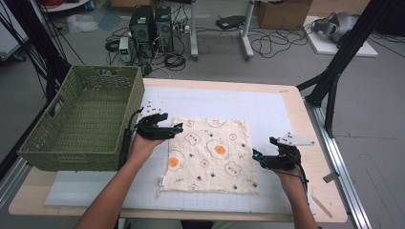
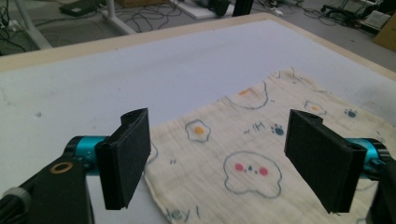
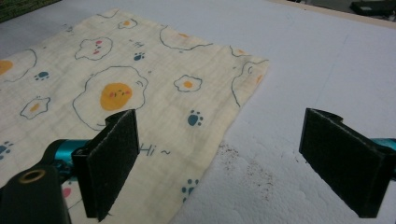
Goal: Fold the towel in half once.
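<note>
A cream cloth printed with fried eggs and paw marks lies flat on the white mat in the middle of the table. My left gripper hovers open at the cloth's far left corner, jaws wide apart over the cloth's edge. My right gripper stands open at the cloth's right edge, one jaw over the cloth, the other over bare mat. Nothing is held in either gripper.
A green woven basket with nothing in it sits at the table's left edge, close behind my left hand. The white mat stretches beyond the cloth. Computers, cables and a black frame leg stand past the table.
</note>
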`<action>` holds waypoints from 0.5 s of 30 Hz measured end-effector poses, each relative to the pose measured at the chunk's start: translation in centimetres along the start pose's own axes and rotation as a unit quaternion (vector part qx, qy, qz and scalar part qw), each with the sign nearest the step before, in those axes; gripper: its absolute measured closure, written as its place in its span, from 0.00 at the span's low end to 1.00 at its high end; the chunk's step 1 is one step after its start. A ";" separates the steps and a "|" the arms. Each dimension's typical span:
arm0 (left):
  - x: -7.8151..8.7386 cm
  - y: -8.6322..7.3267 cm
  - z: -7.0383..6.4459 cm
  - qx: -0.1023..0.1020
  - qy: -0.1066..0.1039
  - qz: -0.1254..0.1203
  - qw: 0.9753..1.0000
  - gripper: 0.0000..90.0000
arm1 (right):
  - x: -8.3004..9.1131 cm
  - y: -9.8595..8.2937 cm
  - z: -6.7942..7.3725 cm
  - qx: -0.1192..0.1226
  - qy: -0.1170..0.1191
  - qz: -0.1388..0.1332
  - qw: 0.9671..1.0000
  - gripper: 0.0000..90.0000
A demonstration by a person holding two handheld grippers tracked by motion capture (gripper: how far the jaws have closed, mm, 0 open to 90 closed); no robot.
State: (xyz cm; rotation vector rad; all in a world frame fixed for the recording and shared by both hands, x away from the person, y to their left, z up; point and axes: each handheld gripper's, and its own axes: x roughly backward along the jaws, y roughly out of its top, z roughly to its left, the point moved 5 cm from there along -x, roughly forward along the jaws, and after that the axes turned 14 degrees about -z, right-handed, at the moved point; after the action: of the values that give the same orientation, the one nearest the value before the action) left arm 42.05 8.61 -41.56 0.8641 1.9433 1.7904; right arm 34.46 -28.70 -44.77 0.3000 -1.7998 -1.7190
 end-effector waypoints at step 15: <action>-4.7 -1.6 3.0 0.000 0.061 0.076 0.995 0.37 | -0.1 0.3 0.1 -0.003 0.008 -0.008 1.000 0.13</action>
State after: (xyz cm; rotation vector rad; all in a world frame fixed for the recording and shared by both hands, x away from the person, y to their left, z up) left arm 47.14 7.85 -44.18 0.9451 1.9998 1.9731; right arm 34.59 -28.51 -44.51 0.3246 -1.7842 -1.7278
